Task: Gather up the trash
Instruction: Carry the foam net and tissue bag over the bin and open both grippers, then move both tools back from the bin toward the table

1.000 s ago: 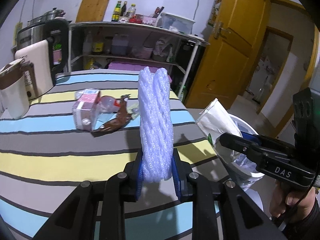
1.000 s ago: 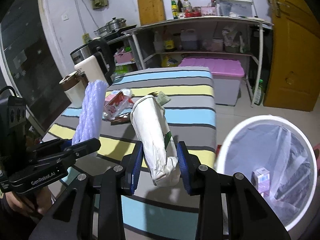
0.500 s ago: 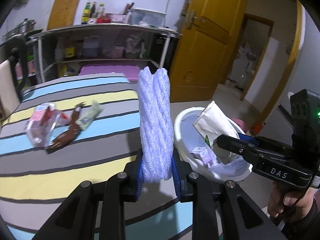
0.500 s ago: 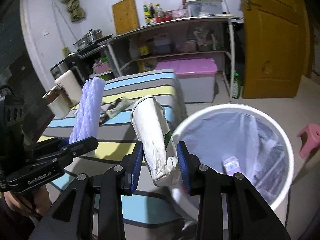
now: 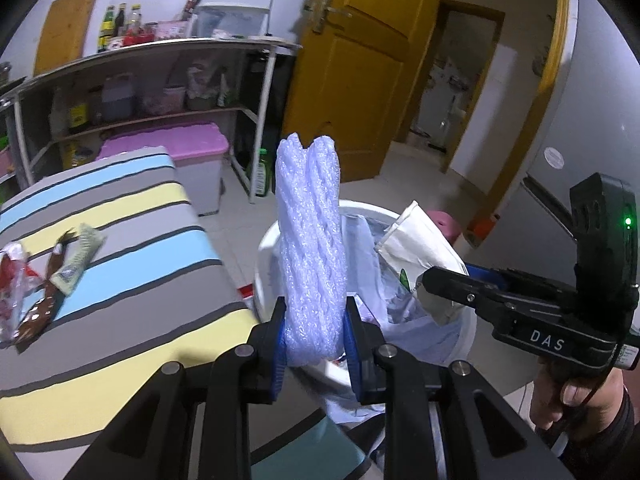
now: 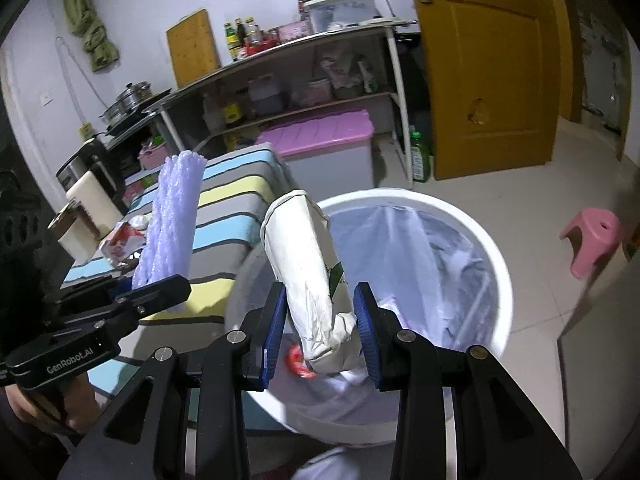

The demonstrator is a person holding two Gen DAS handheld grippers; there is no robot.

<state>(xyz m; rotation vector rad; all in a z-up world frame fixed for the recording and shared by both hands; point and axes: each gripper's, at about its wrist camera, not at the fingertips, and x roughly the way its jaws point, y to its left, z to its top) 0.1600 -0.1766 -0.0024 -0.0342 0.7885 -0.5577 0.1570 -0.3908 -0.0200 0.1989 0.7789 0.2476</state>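
Left gripper (image 5: 314,334) clamped on foam net (image 5: 310,240), upright, hanging at bin (image 6: 496,264) rim nearest table (image 5: 120,280)
Right gripper (image 6: 320,334) clamped on crumpled paper cup (image 6: 308,276), already over bin opening
Bin lined with bag, some trash inside
Judgement: drop step; bring foam fully over opening before letting go, it is light and may catch rim
Release cup low, then foam
Wrappers (image 5: 48,280) left on table for next trip

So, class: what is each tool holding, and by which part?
The left tool clamps the foam net sleeve at its lower end. The right tool clamps the crumpled white paper bag near its bottom.
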